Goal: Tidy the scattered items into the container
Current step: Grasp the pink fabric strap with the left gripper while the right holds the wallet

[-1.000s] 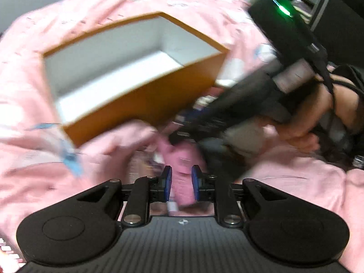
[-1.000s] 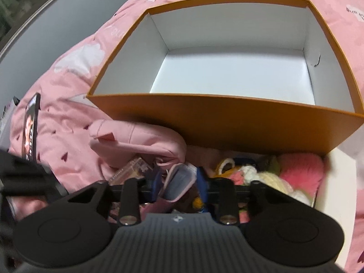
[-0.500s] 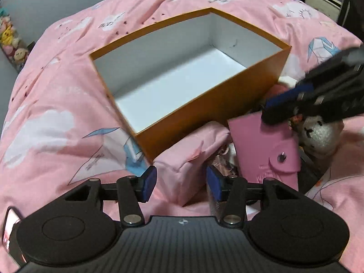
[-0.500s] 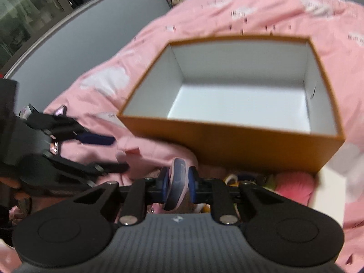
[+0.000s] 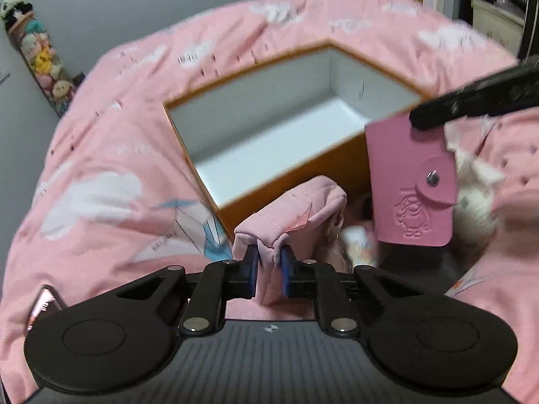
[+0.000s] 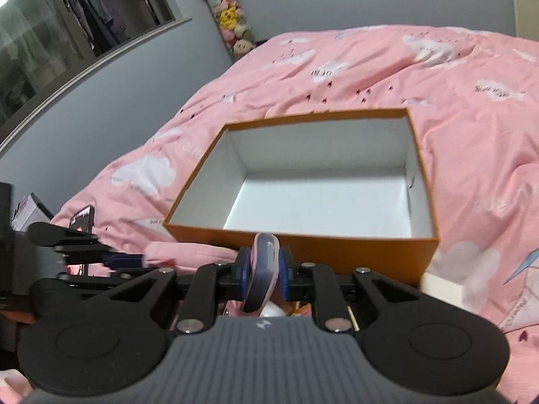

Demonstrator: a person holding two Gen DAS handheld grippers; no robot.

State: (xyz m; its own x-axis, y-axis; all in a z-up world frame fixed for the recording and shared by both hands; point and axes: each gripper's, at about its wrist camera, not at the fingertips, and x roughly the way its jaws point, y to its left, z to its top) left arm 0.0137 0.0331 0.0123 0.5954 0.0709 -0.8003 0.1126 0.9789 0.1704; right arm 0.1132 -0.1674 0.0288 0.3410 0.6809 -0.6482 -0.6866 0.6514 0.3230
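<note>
An open orange box [image 5: 343, 155] with a white inside stands empty on the pink duvet. In the left wrist view my left gripper [image 5: 269, 256] is just closing, its blue pads pinching a fold of a pink fabric pouch [image 5: 296, 202] that lies against the box's near wall. My right gripper [image 6: 264, 262] is shut on a pink snap card holder [image 6: 261, 279] and holds it in the air in front of the box [image 6: 337, 249]. The left wrist view shows the holder [image 5: 404, 185] hanging from a black finger [image 5: 471, 104] beside the box corner.
A white plush toy [image 5: 475, 202] and small loose items lie under the card holder. A phone [image 6: 82, 222] rests on the duvet at the left, and a white flat piece [image 6: 441, 289] lies by the box's right corner. Soft toys [image 6: 229, 17] are stacked against the grey wall.
The left jaws opened wide around the pink pouch, then closed on its fold. The right gripper rose with the card holder, lifting it clear of the pile.
</note>
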